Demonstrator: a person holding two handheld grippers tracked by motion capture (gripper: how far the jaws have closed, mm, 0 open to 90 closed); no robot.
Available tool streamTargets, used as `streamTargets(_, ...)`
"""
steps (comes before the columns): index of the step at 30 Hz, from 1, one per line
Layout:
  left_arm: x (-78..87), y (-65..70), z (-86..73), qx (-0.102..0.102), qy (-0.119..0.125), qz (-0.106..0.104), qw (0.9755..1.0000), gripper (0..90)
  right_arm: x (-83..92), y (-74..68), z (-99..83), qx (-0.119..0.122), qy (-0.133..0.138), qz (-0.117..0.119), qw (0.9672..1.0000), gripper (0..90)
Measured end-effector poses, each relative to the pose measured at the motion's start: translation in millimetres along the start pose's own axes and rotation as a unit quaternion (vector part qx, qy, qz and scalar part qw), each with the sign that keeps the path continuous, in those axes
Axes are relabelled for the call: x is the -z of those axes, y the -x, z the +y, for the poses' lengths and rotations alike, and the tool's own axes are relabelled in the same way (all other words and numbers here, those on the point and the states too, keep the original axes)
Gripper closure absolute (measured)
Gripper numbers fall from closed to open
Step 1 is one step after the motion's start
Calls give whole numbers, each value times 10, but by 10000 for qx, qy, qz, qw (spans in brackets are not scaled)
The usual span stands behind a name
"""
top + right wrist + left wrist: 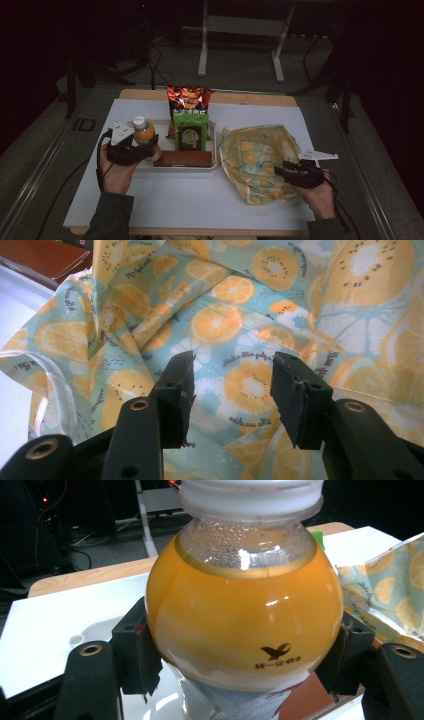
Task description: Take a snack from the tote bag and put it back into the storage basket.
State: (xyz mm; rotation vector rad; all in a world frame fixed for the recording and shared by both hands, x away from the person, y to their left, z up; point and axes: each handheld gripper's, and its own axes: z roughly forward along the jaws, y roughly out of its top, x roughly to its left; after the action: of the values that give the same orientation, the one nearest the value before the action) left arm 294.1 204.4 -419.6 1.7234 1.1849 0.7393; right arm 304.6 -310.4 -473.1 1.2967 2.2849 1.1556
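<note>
Bottle (143,134) of orange juice, round-bodied with a white cap, stood upright at the left end of a white tray (216,159) on a white-topped table (175,195). The left gripper (134,150), held in the person's left hand (116,172), was clamped around the bottle; in the left gripper view its two black jaws pressed against either side of the bottle's (245,615) bulging lower half, just above a pale label. Beside the bottle on the tray lay a flat reddish-brown packet (183,159), and behind that stood a green box (190,131) and a red and black snack bag (188,99).

To the right of the tray sat a crumpled bag (255,157) printed with orange and lemon slices on pale blue-green. The right gripper (295,172), in the person's right hand (320,192), rested at the bag's right edge. In the right gripper view its jaws stood apart over the patterned fabric (240,340), with nothing pinched between them.
</note>
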Motion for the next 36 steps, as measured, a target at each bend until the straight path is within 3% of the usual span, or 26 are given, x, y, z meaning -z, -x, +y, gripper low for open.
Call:
streamTargets(17,41,-136,-54,37,-44,203,9998,309,8,2,0,-12,-2,8,10000,521)
streamTargets(36,-47,-212,-201,160,-196,379,9990,309,-2,-9,-8,-1,-24,6,10000,521)
